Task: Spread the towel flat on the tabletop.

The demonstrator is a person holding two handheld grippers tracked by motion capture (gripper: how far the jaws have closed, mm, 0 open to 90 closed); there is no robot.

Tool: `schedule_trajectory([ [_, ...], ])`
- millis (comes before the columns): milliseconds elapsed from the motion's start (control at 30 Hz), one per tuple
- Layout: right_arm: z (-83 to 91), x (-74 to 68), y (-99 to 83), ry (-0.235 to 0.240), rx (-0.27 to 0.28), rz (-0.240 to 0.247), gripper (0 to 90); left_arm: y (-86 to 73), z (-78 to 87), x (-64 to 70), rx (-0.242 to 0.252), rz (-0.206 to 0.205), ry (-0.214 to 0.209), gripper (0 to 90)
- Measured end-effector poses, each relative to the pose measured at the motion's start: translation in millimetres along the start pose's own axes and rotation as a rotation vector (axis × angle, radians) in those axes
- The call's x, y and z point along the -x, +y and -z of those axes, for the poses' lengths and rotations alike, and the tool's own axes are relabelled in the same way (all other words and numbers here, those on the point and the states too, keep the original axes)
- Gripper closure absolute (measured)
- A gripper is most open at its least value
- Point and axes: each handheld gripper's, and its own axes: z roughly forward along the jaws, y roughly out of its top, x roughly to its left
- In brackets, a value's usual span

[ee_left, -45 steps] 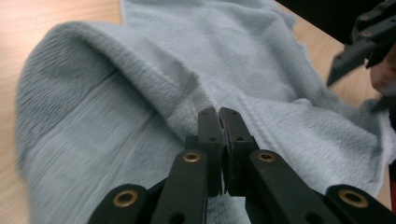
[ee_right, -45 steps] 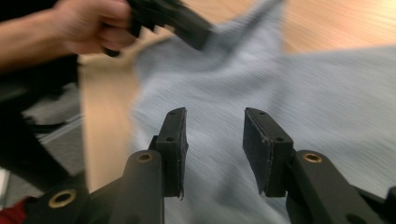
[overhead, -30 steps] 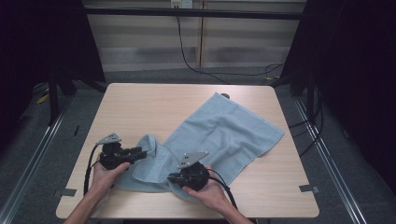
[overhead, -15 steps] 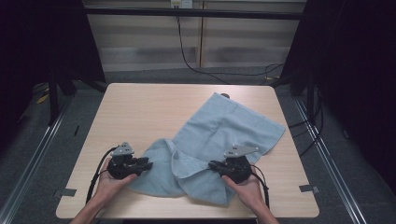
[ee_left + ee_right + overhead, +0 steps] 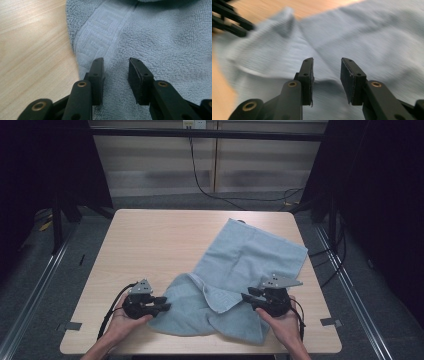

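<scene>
A light blue towel (image 5: 250, 257) lies rumpled on the wooden table (image 5: 150, 240), its near part folded over itself. My left gripper (image 5: 164, 304) rests at the towel's near left edge. In the left gripper view it (image 5: 115, 72) is open, its jaws just above the towel's (image 5: 162, 37) patterned border, with nothing between them. My right gripper (image 5: 246, 298) sits on the towel's near right part and points left. In the blurred right gripper view it (image 5: 327, 72) is open over the towel (image 5: 367, 35), and the left gripper (image 5: 229, 20) shows at the far top left.
The table's front edge (image 5: 200, 351) is close behind both hands. Bare wood (image 5: 32, 50) lies left of the towel. Dark frame posts and a floor cable (image 5: 210, 185) stand beyond the table's far edge.
My right gripper has moved right along the towel's near part. The left gripper has shifted a little toward the front edge. The towel's near fold now lies wider.
</scene>
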Motion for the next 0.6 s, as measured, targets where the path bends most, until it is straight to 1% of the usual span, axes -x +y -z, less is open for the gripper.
schedule_trajectory([
  [33,0.3,-6.1,2.9,-0.005,0.004,0.016,61.3,-0.3,0.4,0.0,0.001,0.001,0.001,64.7],
  [67,-0.2,-11.0,5.6,0.021,0.022,0.015,61.7,-0.8,0.5,-0.2,0.003,0.004,-0.001,64.6],
  [100,-2.3,-15.4,7.9,0.074,0.033,0.005,62.0,-1.0,0.5,-0.6,0.005,0.008,-0.003,64.6],
  [133,-5.3,-19.3,9.8,0.105,0.031,0.008,61.8,-1.1,0.3,-1.2,0.007,0.010,-0.005,64.5],
  [167,-11.6,-26.2,13.0,0.139,0.027,0.028,60.6,-1.1,0.2,-1.4,0.009,0.011,-0.008,64.5],
  [200,-15.8,-30.1,15.0,0.166,0.024,0.030,59.3,-1.2,0.0,-1.8,0.011,0.010,-0.007,64.5],
  [233,-24.0,-35.9,17.9,0.218,0.019,0.030,56.7,-1.2,0.1,-2.1,0.010,0.007,-0.008,64.5],
  [267,-31.0,-40.9,19.4,0.249,0.010,0.034,54.4,-1.3,0.1,-2.0,0.011,0.006,-0.007,64.5],
  [300,-38.4,-46.1,20.0,0.267,-0.012,0.047,52.3,-1.5,0.0,-2.1,0.013,0.007,-0.007,64.5],
  [333,-47.5,-52.2,19.1,0.270,-0.047,0.074,50.4,-1.6,-0.1,-2.1,0.014,0.008,-0.007,64.4],
  [367,-52.5,-55.0,17.7,0.265,-0.065,0.085,48.9,-1.7,-0.1,-2.2,0.014,0.008,-0.007,64.4],
  [433,-63.1,-58.5,11.6,0.272,-0.106,0.090,47.8,-1.9,0.1,-3.2,0.015,0.008,-0.010,64.3],
  [500,-69.1,-59.6,5.1,0.244,-0.147,0.103,47.9,-2.1,0.0,-4.1,0.017,0.010,-0.013,64.2],
  [533,-70.8,-58.7,2.0,0.246,-0.155,0.105,50.3,-2.1,0.0,-4.5,0.018,0.014,-0.017,64.2],
  [600,-71.3,-57.8,-1.6,0.237,-0.165,0.119,62.6,-2.1,0.4,-5.3,0.018,0.010,-0.010,64.2],
])
